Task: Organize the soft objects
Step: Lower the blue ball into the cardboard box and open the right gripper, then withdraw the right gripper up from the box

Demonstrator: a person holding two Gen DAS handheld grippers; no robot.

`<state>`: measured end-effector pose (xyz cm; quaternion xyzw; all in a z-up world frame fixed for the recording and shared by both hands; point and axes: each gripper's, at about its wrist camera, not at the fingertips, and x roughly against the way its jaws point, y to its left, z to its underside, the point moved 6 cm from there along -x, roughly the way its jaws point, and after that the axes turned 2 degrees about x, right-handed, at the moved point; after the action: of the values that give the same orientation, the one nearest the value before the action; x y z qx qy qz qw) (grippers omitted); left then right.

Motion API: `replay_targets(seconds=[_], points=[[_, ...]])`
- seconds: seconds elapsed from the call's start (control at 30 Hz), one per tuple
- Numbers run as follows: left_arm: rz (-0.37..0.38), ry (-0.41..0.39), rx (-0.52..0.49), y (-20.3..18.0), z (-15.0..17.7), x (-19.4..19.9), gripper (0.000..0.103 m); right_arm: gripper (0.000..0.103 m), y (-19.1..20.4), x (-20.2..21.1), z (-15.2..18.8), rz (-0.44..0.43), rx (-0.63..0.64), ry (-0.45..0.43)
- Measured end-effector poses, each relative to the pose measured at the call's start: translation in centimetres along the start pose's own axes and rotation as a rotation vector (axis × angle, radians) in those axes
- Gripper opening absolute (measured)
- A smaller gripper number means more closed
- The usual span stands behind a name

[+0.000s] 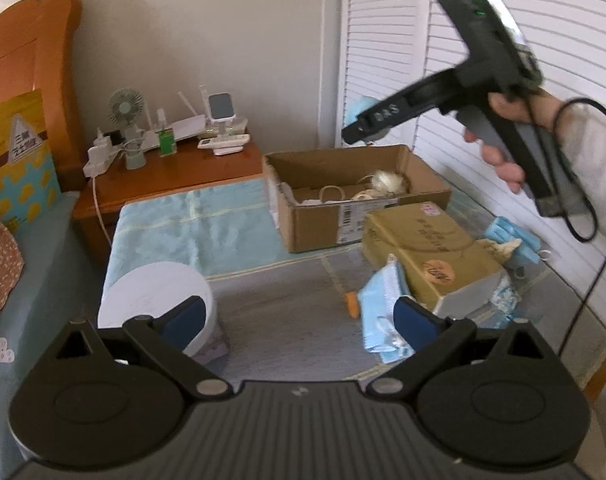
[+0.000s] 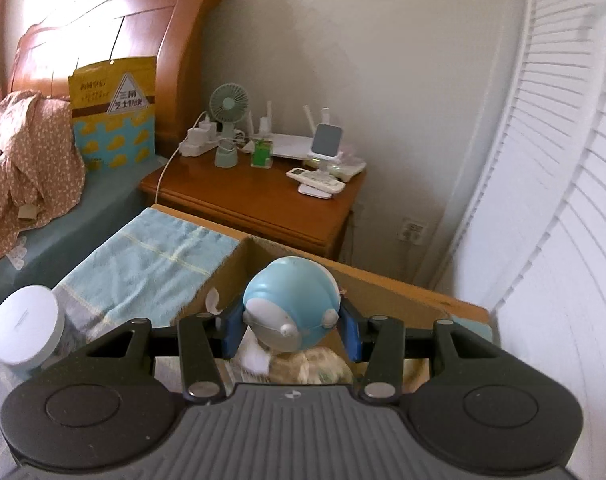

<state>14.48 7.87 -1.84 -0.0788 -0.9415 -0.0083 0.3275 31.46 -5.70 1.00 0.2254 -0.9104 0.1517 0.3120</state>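
Right gripper (image 2: 291, 330), fingers clamped across a light, squashy blue plush toy (image 2: 291, 308) above the cardboard box (image 1: 323, 216); left gripper (image 1: 299, 320) fingers apart, empty.

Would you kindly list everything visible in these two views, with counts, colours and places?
blue toy: one, light blue and white, clamped in the right tongs above the box
cardboard box: one, brown, open, on the bench, holding pale items
tissue pack: one, tan, beside the box
face masks: several, light blue, around the tissue pack
white lid: one, round, bench's near-left
towel: one, pale blue, under the box
nightstand: one, wooden, carrying a green fan
left tongs: black, blue pads, open, empty
right tongs: black, gripping the toy
hand: one, holding the right tongs' handle
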Motion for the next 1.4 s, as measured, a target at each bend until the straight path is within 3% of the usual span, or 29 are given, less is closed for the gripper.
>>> replay_targets(seconds=[0.27, 0.3, 0.33, 0.43, 0.6, 0.93, 1.4], points=[[-0.03, 0.02, 0.057, 2.5, 0.7, -1.2, 0.1, 0.053, 1.0, -5.8, -2.2, -0.05, 0.009, 0.047], [-0.037, 0.023, 0.06, 2.6, 0.8, -1.3, 0.1, 0.058, 1.2, -6.3, -2.3, -0.055, 0.011, 0.049], [-0.047, 0.025, 0.062, 2.9, 0.8, -1.4, 0.1, 0.072, 1.3, -6.7, -2.3, -0.059, 0.01, 0.047], [-0.053, 0.026, 0.067, 3.2, 0.8, -1.5, 0.1, 0.094, 1.3, -6.8, -2.3, -0.056, 0.005, 0.028], [-0.057, 0.04, 0.078, 3.3, 0.9, -1.7, 0.1, 0.103, 0.9, -5.1, -1.7, -0.053, -0.013, 0.012], [-0.055, 0.051, 0.09, 2.1, 1.3, -1.0, 0.1, 0.103, 0.0, 0.4, 1.2, -0.052, -0.054, 0.013], [-0.007, 0.043, 0.029, -1.7, 1.2, 0.1, 0.1, 0.103, -5.2, 7.1, 7.8, 0.055, -0.207, 0.043]])
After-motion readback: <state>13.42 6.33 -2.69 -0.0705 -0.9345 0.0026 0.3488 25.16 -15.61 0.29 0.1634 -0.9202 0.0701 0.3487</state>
